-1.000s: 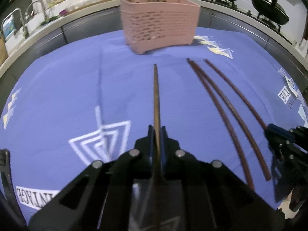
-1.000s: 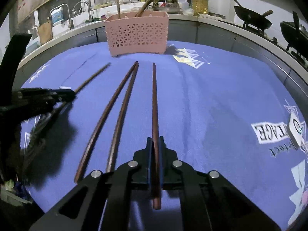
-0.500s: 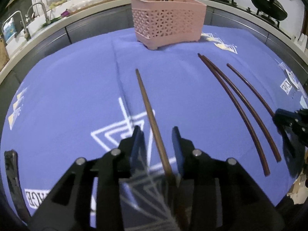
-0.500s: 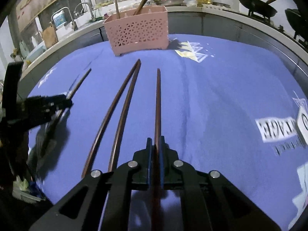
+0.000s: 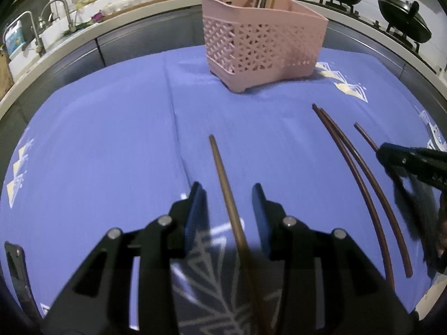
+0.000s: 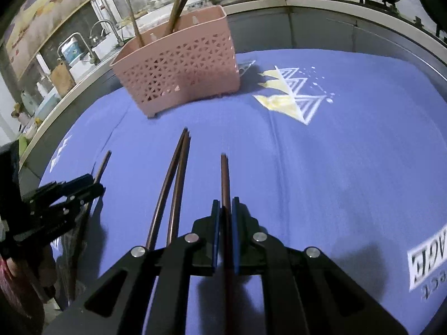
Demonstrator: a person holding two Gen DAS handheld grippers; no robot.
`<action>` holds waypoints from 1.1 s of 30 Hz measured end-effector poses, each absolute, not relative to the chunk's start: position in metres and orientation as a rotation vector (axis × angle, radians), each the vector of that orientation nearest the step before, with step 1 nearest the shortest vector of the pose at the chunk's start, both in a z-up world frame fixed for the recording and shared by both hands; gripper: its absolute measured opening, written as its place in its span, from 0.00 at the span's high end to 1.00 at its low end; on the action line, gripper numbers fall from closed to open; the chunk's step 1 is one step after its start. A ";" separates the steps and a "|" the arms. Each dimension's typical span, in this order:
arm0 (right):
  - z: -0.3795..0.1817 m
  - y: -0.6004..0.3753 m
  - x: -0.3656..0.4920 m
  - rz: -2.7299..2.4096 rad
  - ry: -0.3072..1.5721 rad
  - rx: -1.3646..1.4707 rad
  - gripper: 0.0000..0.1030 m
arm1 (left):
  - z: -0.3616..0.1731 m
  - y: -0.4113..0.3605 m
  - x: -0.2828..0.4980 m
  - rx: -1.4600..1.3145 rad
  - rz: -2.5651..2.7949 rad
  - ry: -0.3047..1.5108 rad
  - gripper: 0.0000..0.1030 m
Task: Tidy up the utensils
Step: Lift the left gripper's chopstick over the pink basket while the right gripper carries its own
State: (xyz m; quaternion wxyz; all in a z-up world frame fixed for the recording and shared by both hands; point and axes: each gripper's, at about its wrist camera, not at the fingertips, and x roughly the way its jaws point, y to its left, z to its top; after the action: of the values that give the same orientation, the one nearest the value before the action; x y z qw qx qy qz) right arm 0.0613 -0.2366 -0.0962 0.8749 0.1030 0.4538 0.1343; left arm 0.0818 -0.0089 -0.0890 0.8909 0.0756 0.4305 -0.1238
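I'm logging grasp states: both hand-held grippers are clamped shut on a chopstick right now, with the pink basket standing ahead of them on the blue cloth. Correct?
Not quite. Only the right hand-held gripper is shut on a chopstick. The left wrist view shows the left hand-held gripper with its jaws apart, its chopstick lying loose between them. The pink basket does stand ahead on the blue cloth.

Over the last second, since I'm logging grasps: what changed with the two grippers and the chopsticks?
The left gripper opened and let go of its chopstick. The right gripper stayed shut on its chopstick and lifted it. The middle pair and pink basket stayed put.
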 end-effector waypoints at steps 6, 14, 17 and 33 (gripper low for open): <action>-0.095 -0.228 0.088 0.296 0.970 0.191 0.91 | -0.089 -0.012 0.098 0.146 -0.261 0.877 0.75; -0.070 -0.238 0.077 0.321 0.897 0.235 0.95 | -0.080 0.000 0.106 0.011 -0.356 0.898 0.94; -0.043 -0.256 0.065 0.319 0.787 0.287 0.95 | -0.052 0.022 0.101 -0.094 -0.380 0.831 0.94; 0.050 -0.277 0.015 0.260 0.356 0.236 0.95 | 0.065 0.049 0.040 -0.125 -0.402 0.488 0.95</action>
State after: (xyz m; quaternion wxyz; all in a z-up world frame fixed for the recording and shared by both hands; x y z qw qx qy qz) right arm 0.0153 -0.2765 0.0501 0.9689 0.1168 0.1762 0.1285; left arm 0.0398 0.0490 0.0651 0.9485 -0.0615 0.2397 -0.1976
